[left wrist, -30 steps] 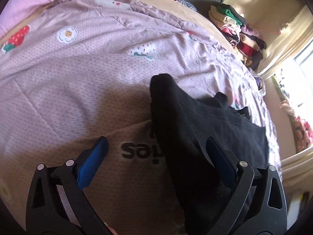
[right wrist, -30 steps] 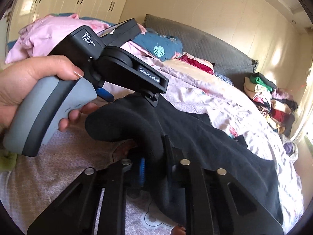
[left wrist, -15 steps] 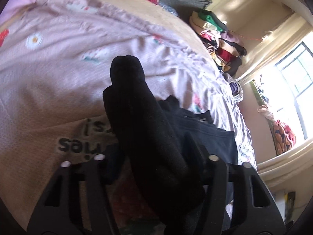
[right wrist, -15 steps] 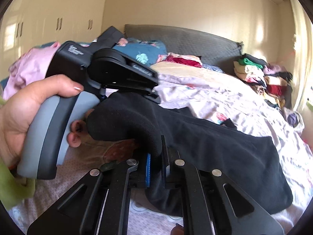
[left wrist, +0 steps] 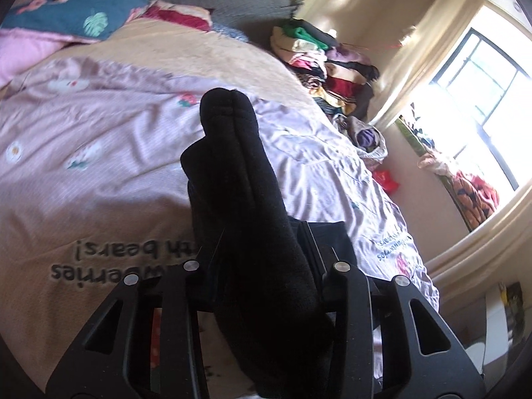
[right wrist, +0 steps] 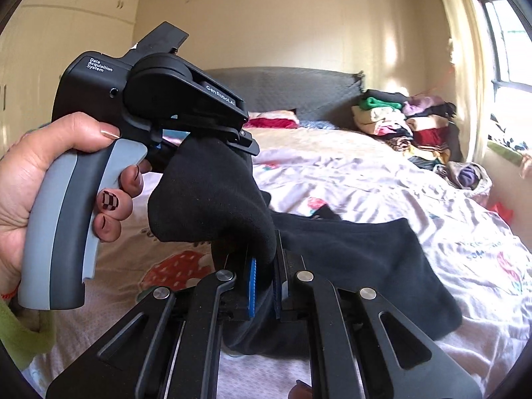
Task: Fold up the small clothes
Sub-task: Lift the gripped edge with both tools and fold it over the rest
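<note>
A black garment (left wrist: pixel 246 199) is bunched into a thick fold that rises between the jaws of my left gripper (left wrist: pixel 262 252). Those jaws are closing and grip the fold, which is lifted off the bed. In the right wrist view my right gripper (right wrist: pixel 264 266) is shut on another part of the same black garment (right wrist: pixel 349 256), whose remainder trails right across the pink quilt (right wrist: pixel 382 179). There the left gripper (right wrist: pixel 232 139) shows at upper left, a hand (right wrist: pixel 50 173) around its grey handle, with black cloth hanging from its jaws.
The pink quilt (left wrist: pixel 99 166) with strawberry prints and lettering covers the bed. A stack of folded clothes (right wrist: pixel 405 123) sits at the far right by the grey headboard (right wrist: pixel 299 86). Pillows (left wrist: pixel 83 16) lie at the head end. A bright window (left wrist: pixel 482 99) stands on the right.
The left jaws went from wide open beside the garment to closed on a thick fold of it. Both grippers rose and tilted up, lifting the cloth off the quilt.
</note>
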